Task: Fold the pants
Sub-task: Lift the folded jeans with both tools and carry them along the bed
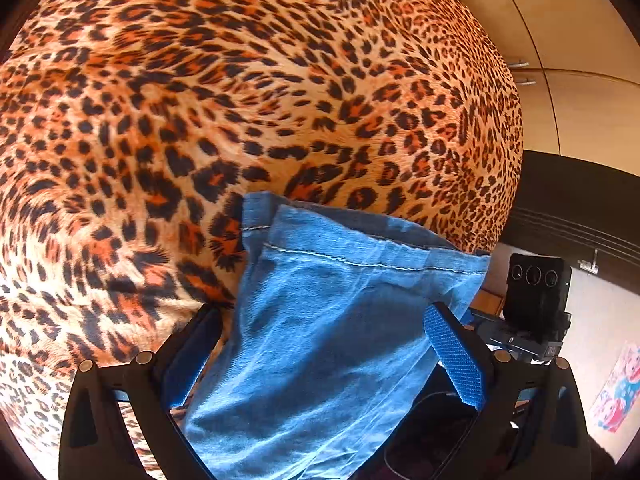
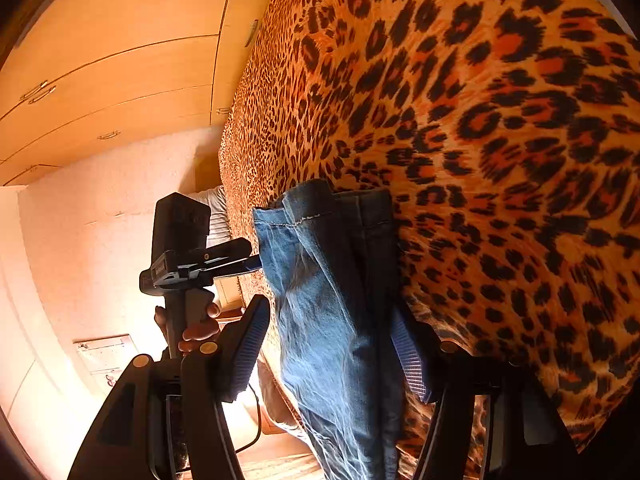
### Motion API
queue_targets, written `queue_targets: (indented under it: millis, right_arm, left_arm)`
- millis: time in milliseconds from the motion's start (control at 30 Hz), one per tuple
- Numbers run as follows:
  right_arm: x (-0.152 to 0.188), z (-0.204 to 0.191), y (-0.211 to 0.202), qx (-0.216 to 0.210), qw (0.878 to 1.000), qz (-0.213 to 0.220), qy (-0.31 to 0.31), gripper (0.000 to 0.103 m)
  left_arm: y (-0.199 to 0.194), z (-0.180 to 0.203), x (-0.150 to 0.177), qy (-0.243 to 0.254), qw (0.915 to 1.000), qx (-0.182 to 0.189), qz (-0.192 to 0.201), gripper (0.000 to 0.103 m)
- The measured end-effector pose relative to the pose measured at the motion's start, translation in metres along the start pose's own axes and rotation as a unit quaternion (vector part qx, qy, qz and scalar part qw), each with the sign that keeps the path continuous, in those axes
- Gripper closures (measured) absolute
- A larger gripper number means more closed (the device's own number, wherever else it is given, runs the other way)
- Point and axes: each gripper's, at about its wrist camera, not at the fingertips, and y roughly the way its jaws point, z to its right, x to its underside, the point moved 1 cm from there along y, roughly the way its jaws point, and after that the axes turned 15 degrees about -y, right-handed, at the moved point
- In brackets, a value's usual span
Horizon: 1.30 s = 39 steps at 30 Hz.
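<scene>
Fingers (image 1: pixel 200 344) of my left gripper (image 1: pixel 324 344) stand wide apart, pants (image 1: pixel 320 320) lying loose between them on the leopard-print bedspread (image 1: pixel 240 100). My right gripper (image 2: pixel 332 344) straddles a pant leg; whether its pads press it, I cannot tell. Only the right view shows the hand (image 2: pixel 196 328). Hems point away; waistband cut off.

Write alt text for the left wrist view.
Blue denim pants lie between the open fingers of the left gripper, hem resting on a leopard-print bedspread. The right gripper shows at right, wooden cabinets behind.
</scene>
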Motion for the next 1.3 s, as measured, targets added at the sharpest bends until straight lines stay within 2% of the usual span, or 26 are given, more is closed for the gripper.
queue_targets:
  millis: [67,167,300,367,467,567,600,633,667,700,733,767,800,867,967,1133,1300]
  right_arm:
    - [0.001,-0.004,0.004,0.002,1.0,-0.003,-0.003,0.04]
    - [-0.002,-0.012,0.016,-0.002,1.0,-0.011,-0.004,0.039]
    - [-0.003,-0.023,0.009,0.039,0.999,-0.009,-0.019,0.039]
    - [-0.005,-0.02,0.005,0.064,0.998,-0.008,-0.015,0.041]
    - [-0.008,-0.013,0.005,0.043,0.999,0.006,0.004,0.04]
    - [-0.012,-0.02,0.02,0.029,0.999,0.004,-0.013,0.039]
    - [-0.014,-0.023,0.024,0.015,1.0,0.003,-0.02,0.04]
    - [-0.015,-0.024,0.028,0.012,1.0,0.0,-0.026,0.045]
    - [-0.015,-0.024,0.031,0.014,0.999,-0.003,-0.031,0.056]
    - [-0.015,-0.023,0.034,0.013,0.999,-0.006,-0.036,0.064]
    - [-0.014,-0.022,0.037,0.016,0.999,-0.011,-0.041,0.078]
    - [-0.013,-0.021,0.039,0.024,0.999,-0.013,-0.047,0.082]
    - [-0.012,-0.02,0.038,0.027,0.998,-0.012,-0.051,0.083]
    - [-0.01,-0.019,0.036,0.032,0.998,-0.009,-0.056,0.083]
    - [-0.01,-0.028,0.036,0.044,0.996,-0.016,-0.081,0.083]
    - [-0.014,-0.053,0.045,0.057,0.989,-0.029,-0.13,0.085]
    - [-0.014,-0.095,0.054,0.058,0.976,-0.041,-0.207,0.085]
  left_arm:
    - [0.007,0.004,-0.001,0.001,1.0,0.007,-0.002,0.002]
    - [0.012,0.012,0.001,0.005,0.9999,-0.002,0.012,0.001]
    - [0.013,0.009,0.001,-0.012,0.9994,0.03,0.013,0.002]
    - [0.014,0.006,0.001,-0.021,0.9993,0.029,0.014,0.001]
    - [0.014,0.01,0.005,-0.016,0.9996,0.012,0.021,0.001]
    - [0.017,0.017,0.011,-0.012,0.9991,-0.005,0.041,0.004]
    - [0.018,0.019,0.014,-0.014,0.9986,-0.011,0.05,0.005]
    - [0.018,0.021,0.016,-0.017,0.998,-0.012,0.06,0.007]
    - [0.014,0.02,0.02,-0.019,0.9972,-0.014,0.07,0.014]
    - [0.013,0.019,0.023,-0.023,0.9964,-0.015,0.08,0.027]
    - [0.01,0.016,0.026,-0.029,0.9953,-0.017,0.091,0.037]
    - [0.008,0.012,0.029,-0.038,0.9945,-0.016,0.096,0.06]
    - [0.006,0.006,0.033,-0.046,0.9946,-0.011,0.092,0.08]
    - [0.006,-0.004,0.038,-0.065,0.994,0.014,0.087,0.084]
    - [0.001,0.0,0.05,-0.062,0.9917,0.009,0.113,0.085]
    - [-0.022,-0.001,0.068,-0.069,0.9886,0.014,0.133,0.085]
    - [-0.059,0.0,0.097,-0.065,0.9839,0.018,0.166,0.085]
